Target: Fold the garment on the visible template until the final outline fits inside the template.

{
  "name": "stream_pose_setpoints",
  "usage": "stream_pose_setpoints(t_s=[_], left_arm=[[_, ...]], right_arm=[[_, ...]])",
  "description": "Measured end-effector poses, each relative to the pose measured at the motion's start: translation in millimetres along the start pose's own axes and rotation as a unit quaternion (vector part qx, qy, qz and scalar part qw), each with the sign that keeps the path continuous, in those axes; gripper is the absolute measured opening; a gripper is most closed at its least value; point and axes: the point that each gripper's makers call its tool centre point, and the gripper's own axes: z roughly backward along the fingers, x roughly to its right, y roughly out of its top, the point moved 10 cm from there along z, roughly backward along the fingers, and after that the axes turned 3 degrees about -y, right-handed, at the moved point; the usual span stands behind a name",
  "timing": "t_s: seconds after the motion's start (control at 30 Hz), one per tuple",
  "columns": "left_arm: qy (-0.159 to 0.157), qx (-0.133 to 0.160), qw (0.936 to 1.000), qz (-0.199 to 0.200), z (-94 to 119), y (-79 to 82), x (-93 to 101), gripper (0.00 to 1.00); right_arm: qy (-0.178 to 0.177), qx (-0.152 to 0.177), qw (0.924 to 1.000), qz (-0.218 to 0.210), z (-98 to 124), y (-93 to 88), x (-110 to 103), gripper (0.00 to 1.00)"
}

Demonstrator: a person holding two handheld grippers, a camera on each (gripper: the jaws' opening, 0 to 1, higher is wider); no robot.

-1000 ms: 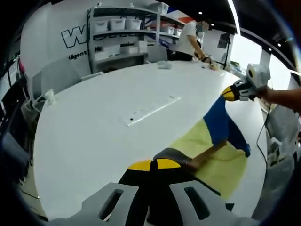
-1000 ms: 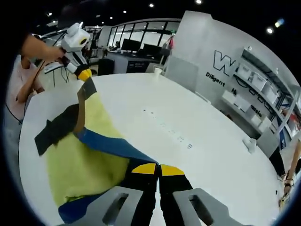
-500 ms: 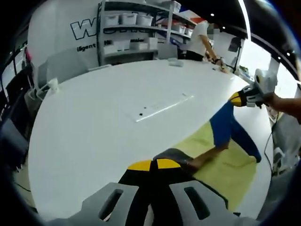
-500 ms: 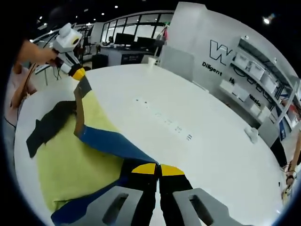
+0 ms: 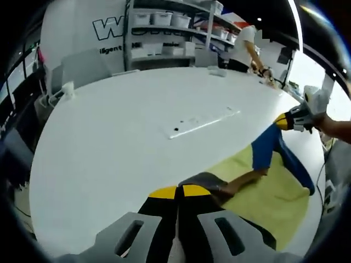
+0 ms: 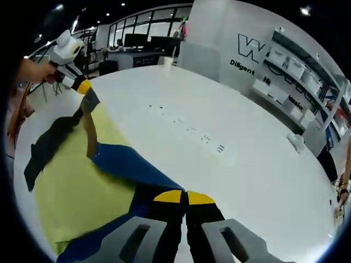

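Observation:
A yellow garment (image 5: 263, 192) with blue (image 5: 264, 149) and black parts lies partly on the white table (image 5: 120, 142). In the left gripper view my left gripper (image 5: 178, 192) is shut on a grey-edged corner of the garment (image 5: 204, 179). Across from it my right gripper (image 5: 283, 121) pinches the blue part, lifted off the table. In the right gripper view my right gripper (image 6: 178, 196) is shut on the blue cloth (image 6: 129, 167). The left gripper (image 6: 82, 86) holds the grey corner (image 6: 89, 101) at the far end. A black sleeve (image 6: 46, 145) trails over the yellow cloth (image 6: 71, 181).
A pale strip with dark marks (image 5: 202, 118) lies mid-table, and the same marks (image 6: 186, 127) show in the right gripper view. Shelves with white bins (image 5: 164, 33) line the wall. A person (image 5: 247, 46) stands at the far table edge. A white cup (image 5: 67, 89) sits near the rim.
Both grippers keep their hold on the garment. The lifted edge between them has come lower over the table and the yellow cloth lies flatter. Both views have shifted with the hands.

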Motion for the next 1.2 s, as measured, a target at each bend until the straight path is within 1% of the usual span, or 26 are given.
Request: stream_pose_setpoints(t_s=[0.07, 0.17, 0.3, 0.37, 0.43, 0.5, 0.53, 0.57, 0.6, 0.63, 0.7, 0.77, 0.8, 0.9, 0.93, 0.97, 1.0, 1.03, 1.07, 1.17, 1.2], left_arm=[[0.001, -0.002, 1.0000, -0.001, -4, -1.0, -0.3, 0.05], [0.004, -0.005, 0.9998, -0.019, -9, -2.8, -0.3, 0.05], [0.007, -0.004, 0.9998, -0.019, -12, -3.9, -1.4, 0.06], [0.009, -0.004, 0.9997, -0.020, -14, -4.5, -1.5, 0.06], [0.012, -0.003, 0.9992, -0.038, -16, -5.2, -1.6, 0.06], [0.011, -0.003, 0.9987, -0.049, -18, -5.8, -2.2, 0.06], [0.012, -0.003, 0.9986, -0.052, -18, -5.6, -1.9, 0.06], [0.014, 0.001, 0.9979, -0.064, -18, -4.7, -1.9, 0.06], [0.015, 0.004, 0.9971, -0.074, -18, -4.0, -1.7, 0.07], [0.015, 0.006, 0.9960, -0.087, -18, -3.5, -0.3, 0.08], [0.010, 0.006, 0.9939, -0.110, -20, -2.7, 1.9, 0.12], [0.008, 0.005, 0.9926, -0.121, -21, -2.7, 3.2, 0.16], [0.006, 0.005, 0.9916, -0.129, -21, -2.6, 4.1, 0.18], [-0.003, 0.001, 0.9860, -0.167, -23, -3.8, 7.0, 0.22], [-0.007, -0.004, 0.9818, -0.190, -23, -4.6, 7.8, 0.23], [-0.010, -0.007, 0.9796, -0.201, -24, -5.6, 8.7, 0.24], [-0.012, -0.009, 0.9779, -0.209, -25, -6.8, 10.3, 0.25], [-0.012, -0.009, 0.9778, -0.209, -25, -7.3, 11.4, 0.25], [-0.012, -0.008, 0.9773, -0.211, -25, -7.3, 12.0, 0.25], [-0.017, -0.012, 0.9703, -0.241, -26, -7.4, 14.2, 0.25], [-0.018, -0.013, 0.9695, -0.244, -26, -7.4, 14.4, 0.25]], right_arm=[[0.000, -0.005, 1.0000, -0.002, -4, -1.7, 2, 0.00], [0.000, -0.011, 0.9999, -0.008, -8, -5.9, 3, 0.00], [-0.003, -0.022, 0.9997, -0.006, -16, -12.0, 3, 0.00], [-0.005, -0.025, 0.9996, -0.014, -18, -13.0, 3, 0.00], [-0.007, -0.024, 0.9994, -0.026, -20, -13.2, 3, 0.00], [-0.008, -0.024, 0.9994, -0.024, -21, -13.6, 2, 0.00], [-0.008, -0.023, 0.9996, -0.016, -21, -13.9, 1, 0.00], [-0.008, -0.023, 0.9997, -0.005, -22, -14.0, 0, 0.00], [-0.007, -0.014, 0.9998, 0.015, -21, -12.6, -2, 0.00], [-0.005, -0.006, 0.9997, 0.022, -21, -11.6, -3, 0.00], [0.003, 0.002, 0.9994, 0.034, -20, -10.7, -8, 0.05], [0.006, 0.007, 0.9986, 0.052, -20, -9.1, -11, 0.12], [0.016, 0.020, 0.9969, 0.075, -21, -7.3, -13, 0.14], [0.045, 0.021, 0.9922, 0.115, -22, -6.5, -21, 0.19], [0.049, 0.027, 0.9888, 0.138, -23, -6.4, -23, 0.21], [0.053, 0.027, 0.9870, 0.149, -25, -6.7, -24, 0.22], [0.056, 0.025, 0.9848, 0.163, -25, -6.3, -26, 0.22], [0.059, 0.028, 0.9824, 0.175, -24, -5.2, -29, 0.22], [0.063, 0.033, 0.9819, 0.176, -24, -4.4, -31, 0.22], [0.079, 0.042, 0.9741, 0.207, -26, -0.1, -39, 0.22], [0.076, 0.043, 0.9724, 0.216, -27, 0.8, -39, 0.22]])
